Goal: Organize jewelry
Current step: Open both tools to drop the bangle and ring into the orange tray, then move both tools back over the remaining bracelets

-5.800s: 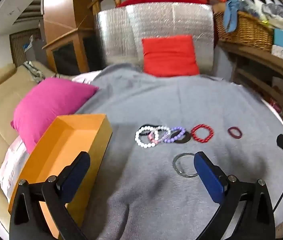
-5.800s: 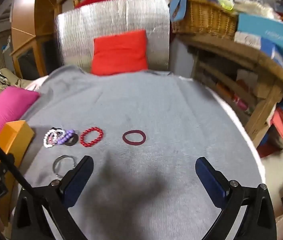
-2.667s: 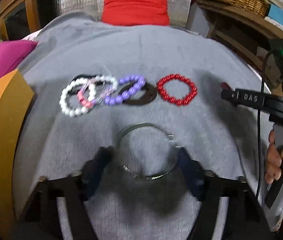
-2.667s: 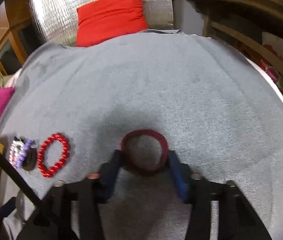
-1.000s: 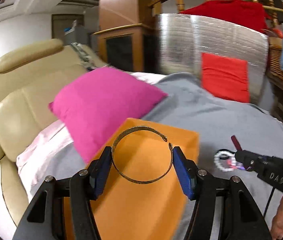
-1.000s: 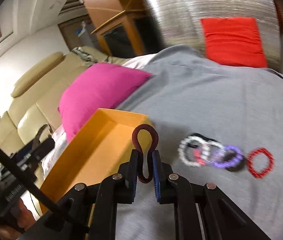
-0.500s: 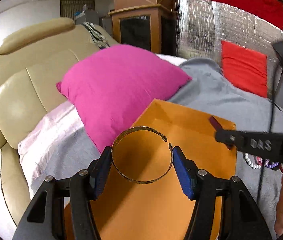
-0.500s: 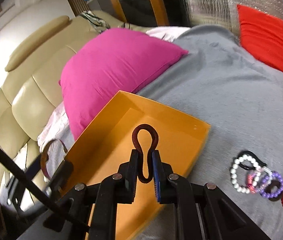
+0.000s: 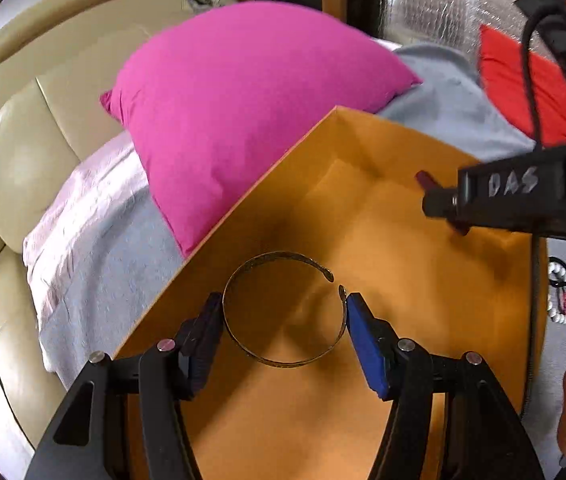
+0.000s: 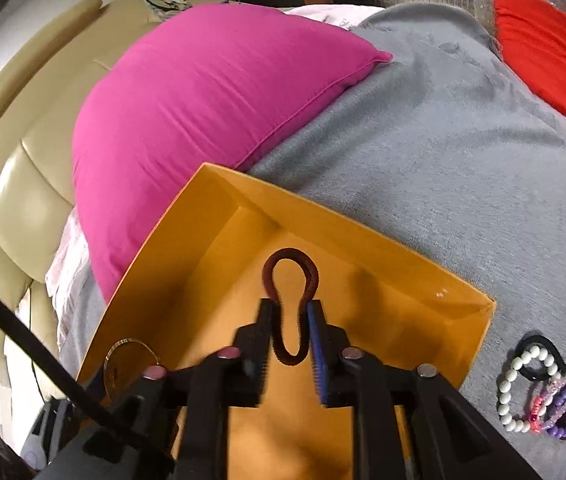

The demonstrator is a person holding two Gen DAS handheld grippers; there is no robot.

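Observation:
An open orange box (image 9: 403, 248) (image 10: 363, 240) lies on the grey blanket. My left gripper (image 9: 283, 316) is shut on a thin open metal bangle (image 9: 279, 362) and holds it over the box's near part. My right gripper (image 10: 291, 320) is shut on a dark red coil band (image 10: 307, 268), squeezed into a loop, above the inside of the box. The right gripper also shows in the left wrist view (image 9: 439, 206), over the far right of the box. The bangle shows at the lower left of the right wrist view (image 10: 123, 344).
A pink cushion (image 9: 243, 92) (image 10: 203, 92) leans against the box's far left side. A beige sofa (image 9: 23, 140) lies to the left. White, pink and purple bead bracelets (image 10: 543, 392) lie on the grey blanket (image 10: 463, 140) right of the box. A red cushion (image 10: 551, 40) stands at the back.
Both grippers have moved further over the orange box and lower toward it. Each still holds its piece: the left the bangle, the right the dark red band.

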